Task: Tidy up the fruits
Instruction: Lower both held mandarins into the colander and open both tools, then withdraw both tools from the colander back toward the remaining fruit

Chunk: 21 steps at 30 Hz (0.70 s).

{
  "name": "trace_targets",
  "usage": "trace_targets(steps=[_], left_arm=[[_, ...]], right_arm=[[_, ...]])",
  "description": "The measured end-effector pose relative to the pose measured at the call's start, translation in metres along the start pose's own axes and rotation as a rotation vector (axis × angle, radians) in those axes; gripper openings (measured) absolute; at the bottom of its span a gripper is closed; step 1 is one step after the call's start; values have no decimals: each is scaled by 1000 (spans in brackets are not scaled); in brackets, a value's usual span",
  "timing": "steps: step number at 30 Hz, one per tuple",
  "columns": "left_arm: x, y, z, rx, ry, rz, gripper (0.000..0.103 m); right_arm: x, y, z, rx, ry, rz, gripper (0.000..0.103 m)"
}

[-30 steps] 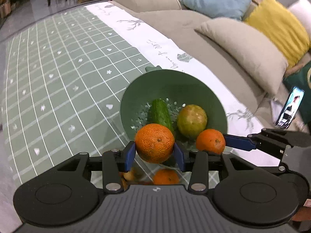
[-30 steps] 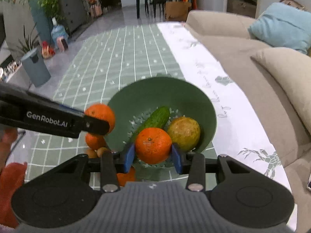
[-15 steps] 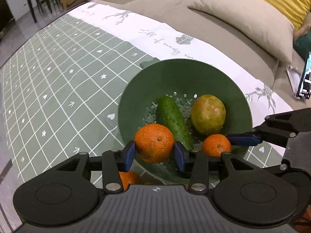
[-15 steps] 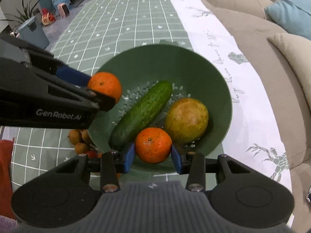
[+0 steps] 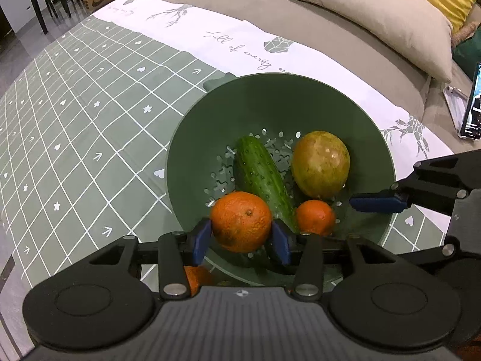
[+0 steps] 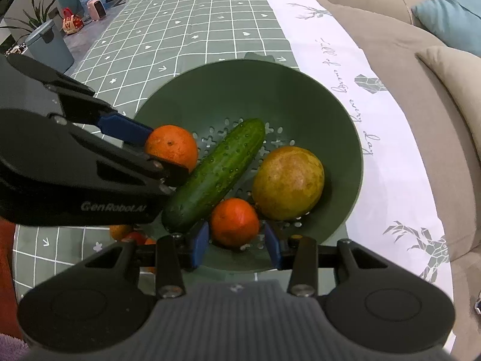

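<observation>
A green perforated bowl [image 5: 270,99] [image 6: 228,90] stands on the checked tablecloth. It holds a cucumber [image 5: 260,177] [image 6: 216,174] and a yellow-green round fruit [image 5: 320,164] [image 6: 288,182]. My left gripper [image 5: 240,236] is shut on a large orange [image 5: 240,221], also in the right wrist view [image 6: 171,147], low over the bowl's near left side. My right gripper [image 6: 236,245] has its blue pads slightly apart from a smaller orange [image 6: 234,221] [image 5: 315,216], which sits on the bowl's floor beside the cucumber.
Several small oranges and brown fruits [image 6: 123,233] [image 5: 195,279] lie on the cloth beside the bowl's near left rim. A sofa with cushions [image 5: 375,15] runs along the table's right edge. A phone [image 5: 472,105] rests on the sofa.
Both grippers have moved down and forward into the bowl with their oranges. The right gripper's pads have parted from the small orange, which now rests on the bowl floor.
</observation>
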<state>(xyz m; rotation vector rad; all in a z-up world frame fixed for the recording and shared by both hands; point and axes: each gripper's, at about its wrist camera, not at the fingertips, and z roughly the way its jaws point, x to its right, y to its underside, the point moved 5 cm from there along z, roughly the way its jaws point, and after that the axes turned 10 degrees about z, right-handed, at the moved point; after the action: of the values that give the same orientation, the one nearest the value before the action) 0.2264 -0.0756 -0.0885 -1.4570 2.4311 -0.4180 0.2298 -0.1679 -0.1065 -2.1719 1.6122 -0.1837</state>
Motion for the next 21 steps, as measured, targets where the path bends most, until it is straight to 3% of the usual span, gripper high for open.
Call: trace_targets(steps=[2, 4, 8, 10, 16, 21], left_arm=[[0, 1, -4, 9, 5, -6, 54], [-1, 1, -13, 33, -12, -8, 55], [-5, 4, -36, 90, -18, -30, 56], [-9, 7, -47, 115, -27, -49, 56], [-20, 24, -85, 201, -36, -139, 56], [-25, 46, -109, 283, -12, -227, 56]], right_arm=[[-1, 0, -2, 4, 1, 5, 41], [-1, -1, -7, 19, 3, 9, 53], [-4, -2, -19, 56, 16, 13, 58], [-5, -2, -28, 85, 26, 21, 66], [-12, 4, -58, 196, 50, 56, 74], [-21, 17, -82, 301, 40, 95, 74]])
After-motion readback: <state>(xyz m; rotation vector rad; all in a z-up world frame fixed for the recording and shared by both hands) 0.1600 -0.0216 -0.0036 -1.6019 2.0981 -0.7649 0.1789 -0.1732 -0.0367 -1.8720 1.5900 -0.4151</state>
